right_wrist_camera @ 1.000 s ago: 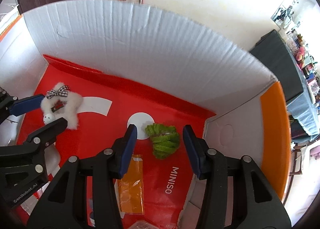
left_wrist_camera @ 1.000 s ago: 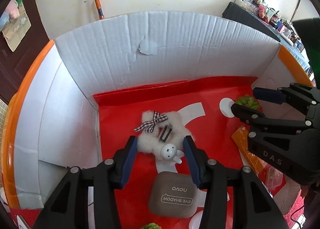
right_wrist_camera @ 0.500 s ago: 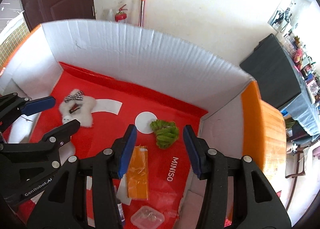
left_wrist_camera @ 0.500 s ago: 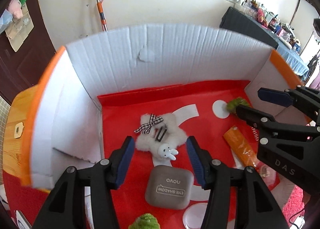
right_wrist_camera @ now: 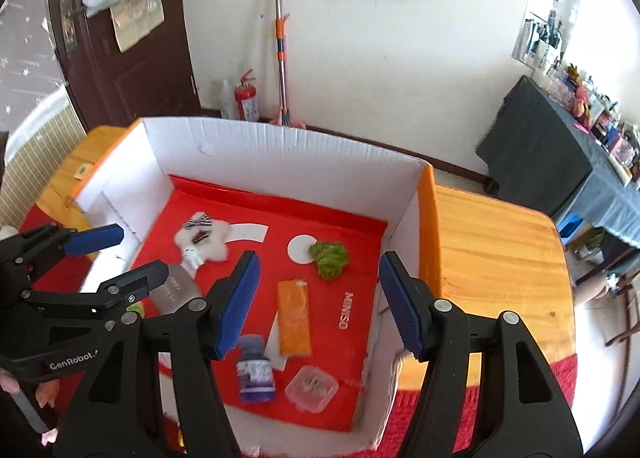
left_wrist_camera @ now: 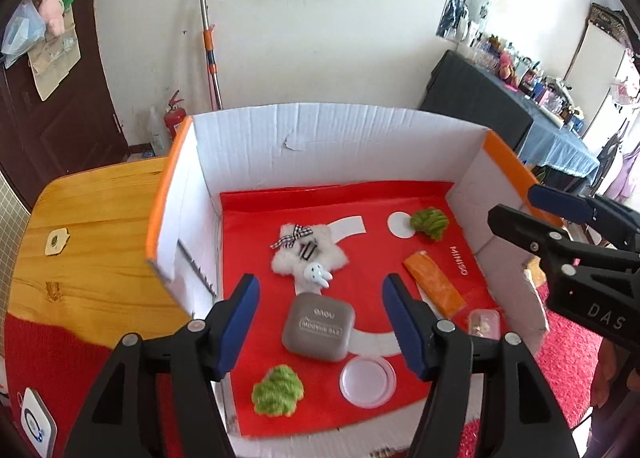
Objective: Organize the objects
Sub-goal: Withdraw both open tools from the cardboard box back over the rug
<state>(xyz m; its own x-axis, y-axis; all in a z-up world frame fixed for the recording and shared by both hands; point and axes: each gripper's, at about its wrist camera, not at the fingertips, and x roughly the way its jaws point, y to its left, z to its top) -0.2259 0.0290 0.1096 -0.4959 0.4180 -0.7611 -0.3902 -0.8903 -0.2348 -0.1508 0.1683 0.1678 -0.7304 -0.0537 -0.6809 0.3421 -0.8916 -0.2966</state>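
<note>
A white cardboard box (left_wrist_camera: 340,137) with orange outer sides and a red floor holds the objects. Inside lie a white fluffy clip with a bow and bunny (left_wrist_camera: 306,254), a grey eyeshadow case (left_wrist_camera: 319,326), a green knit piece (left_wrist_camera: 430,222), an orange packet (left_wrist_camera: 434,284), a second green fluffy piece (left_wrist_camera: 277,385), a white round lid (left_wrist_camera: 367,376) and a small clear case (left_wrist_camera: 485,322). A purple bottle (right_wrist_camera: 256,372) shows in the right wrist view. My left gripper (left_wrist_camera: 320,322) is open and empty above the box. My right gripper (right_wrist_camera: 316,302) is open and empty above it too.
The box stands on a wooden table (left_wrist_camera: 92,234) with a red cloth (left_wrist_camera: 48,362) at the near side. A white device (left_wrist_camera: 38,424) lies at the lower left. A mop (left_wrist_camera: 208,37) and a fire extinguisher (left_wrist_camera: 174,115) stand by the far wall.
Both grippers have risen and pulled back from the box, so the whole box and its near contents now show. Both stayed open and empty. The objects have not moved.
</note>
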